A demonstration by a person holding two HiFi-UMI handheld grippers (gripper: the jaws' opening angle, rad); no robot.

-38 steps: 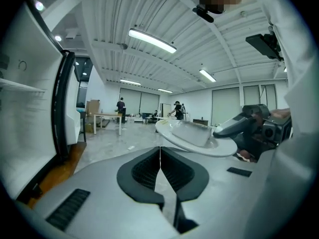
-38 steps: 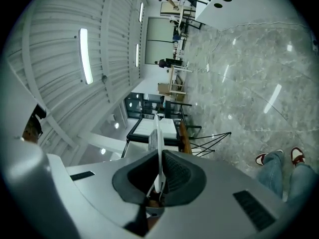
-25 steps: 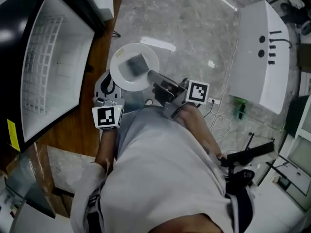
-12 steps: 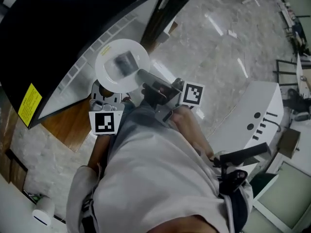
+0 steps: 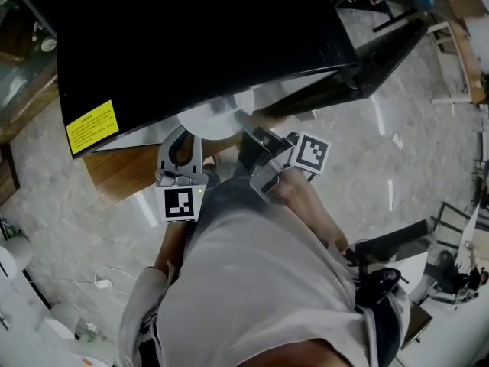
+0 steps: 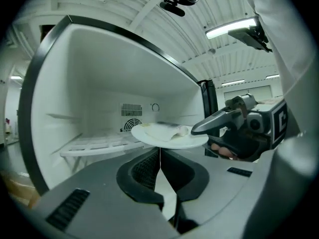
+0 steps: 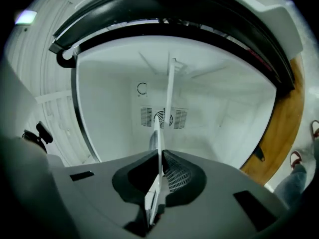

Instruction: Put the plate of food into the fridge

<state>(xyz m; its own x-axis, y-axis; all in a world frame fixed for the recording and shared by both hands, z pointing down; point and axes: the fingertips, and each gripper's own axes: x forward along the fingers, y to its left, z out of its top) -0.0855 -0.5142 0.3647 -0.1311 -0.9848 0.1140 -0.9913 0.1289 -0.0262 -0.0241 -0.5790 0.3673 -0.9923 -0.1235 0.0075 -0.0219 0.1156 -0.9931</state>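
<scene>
One plate point(image 6: 164, 137) in right gripper point(image 6: 196, 130)

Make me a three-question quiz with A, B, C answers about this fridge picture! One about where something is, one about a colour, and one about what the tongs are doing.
1. Where is the plate?
A. on the floor
B. held up at the open fridge
C. on a table

2. What colour is the sticker on the fridge's black outside?
A. red
B. blue
C. yellow

3. What are the left tongs doing?
A. gripping the plate
B. shut on nothing
C. wide open

Answers:
1 B: the right tongs pinch its rim in front of the white shelves.
2 C: the head view shows it yellow.
3 B: their jaws meet with nothing between.
</scene>
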